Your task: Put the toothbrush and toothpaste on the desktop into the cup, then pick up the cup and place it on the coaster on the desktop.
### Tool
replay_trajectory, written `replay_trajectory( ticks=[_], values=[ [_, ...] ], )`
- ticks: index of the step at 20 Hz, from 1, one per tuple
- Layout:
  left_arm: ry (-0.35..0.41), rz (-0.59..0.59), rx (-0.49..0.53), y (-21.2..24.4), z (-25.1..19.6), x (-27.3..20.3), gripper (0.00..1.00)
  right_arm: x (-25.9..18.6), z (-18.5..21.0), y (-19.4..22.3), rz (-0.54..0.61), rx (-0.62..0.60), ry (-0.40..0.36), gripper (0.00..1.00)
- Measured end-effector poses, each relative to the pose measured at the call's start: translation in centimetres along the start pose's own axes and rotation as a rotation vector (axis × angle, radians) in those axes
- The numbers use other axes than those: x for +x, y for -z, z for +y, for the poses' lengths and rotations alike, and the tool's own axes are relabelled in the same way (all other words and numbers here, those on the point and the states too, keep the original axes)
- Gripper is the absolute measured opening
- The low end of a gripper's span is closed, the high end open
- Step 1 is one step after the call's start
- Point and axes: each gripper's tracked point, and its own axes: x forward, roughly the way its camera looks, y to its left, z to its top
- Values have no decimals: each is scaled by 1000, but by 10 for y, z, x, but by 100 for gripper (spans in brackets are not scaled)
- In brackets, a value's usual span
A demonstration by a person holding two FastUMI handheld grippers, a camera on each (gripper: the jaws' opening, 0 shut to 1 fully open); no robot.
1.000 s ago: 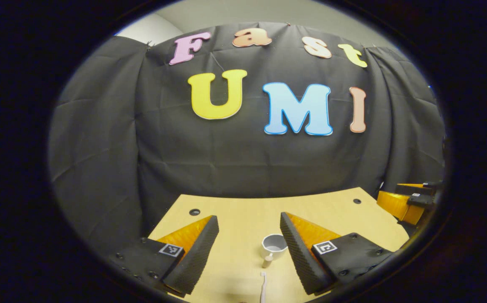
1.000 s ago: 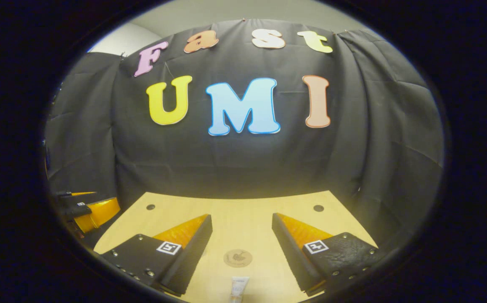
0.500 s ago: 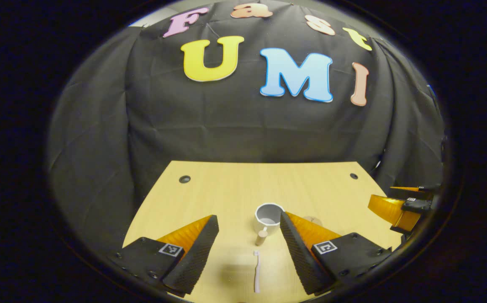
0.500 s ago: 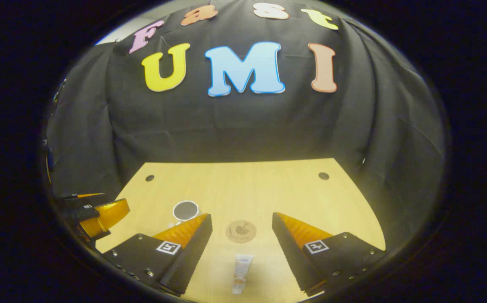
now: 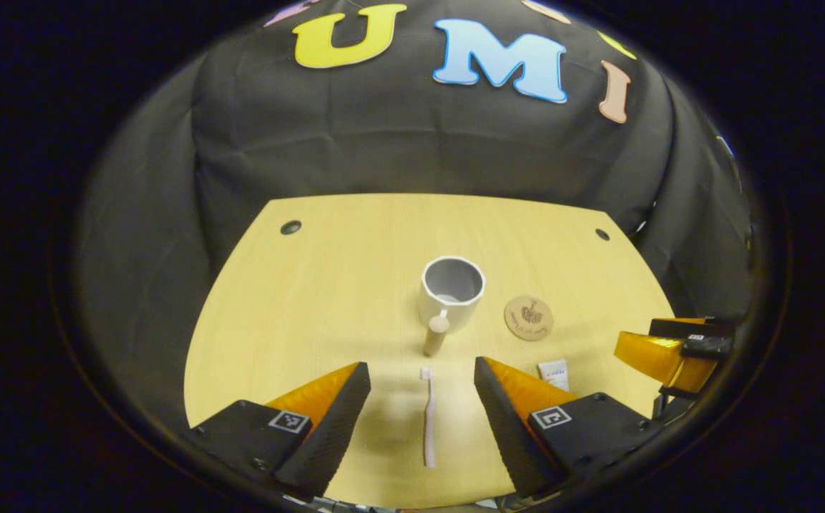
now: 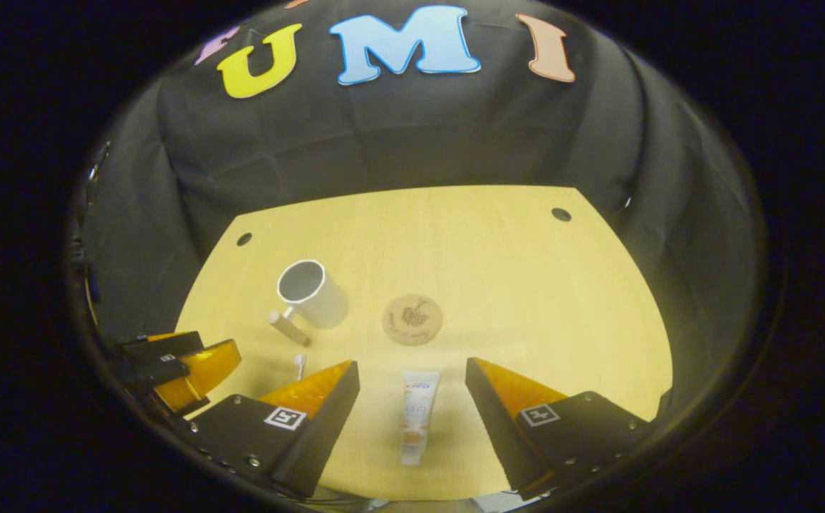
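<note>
I held my left gripper [image 5: 422,385] up over the near side of the yellow desktop [image 5: 327,285]. Its two fingers were wide apart and held nothing. The toothbrush [image 5: 427,417] lay flat on the desktop in the gap between them, with its brush end pointing away from me toward the cup [image 5: 452,291]. The cup stood upright a bit past the brush, with its open top facing up. A handle with a round wooden end [image 5: 436,333] stuck out from the cup on the side near me. The round coaster [image 5: 528,318] lay flat just to the right of the cup and did not touch it.

My right gripper [image 6: 412,381] hung over the desktop too, with its fingers spread wide and nothing in them. The toothpaste [image 6: 417,416] lay flat between them. In the right gripper view the coaster [image 6: 412,320] sat just past the toothpaste, and the cup [image 6: 310,292] stood to the left of the coaster. I could see a small bit of the toothbrush [image 6: 299,364] poking out by my finger there. The left gripper [image 6: 192,363] showed far off at the left edge.
</note>
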Motion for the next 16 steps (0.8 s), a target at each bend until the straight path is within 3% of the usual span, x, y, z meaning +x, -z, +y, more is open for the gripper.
replay_trajectory(
  ticks=[6, 16],
  values=[
    [23, 219, -6, 61, -3, 25, 99, 26, -2, 45, 157, 33, -7, 93],
    [-10, 369, -12, 99, 6, 56, 99, 63, -14, 116, 398, 44, 16, 93]
  ],
)
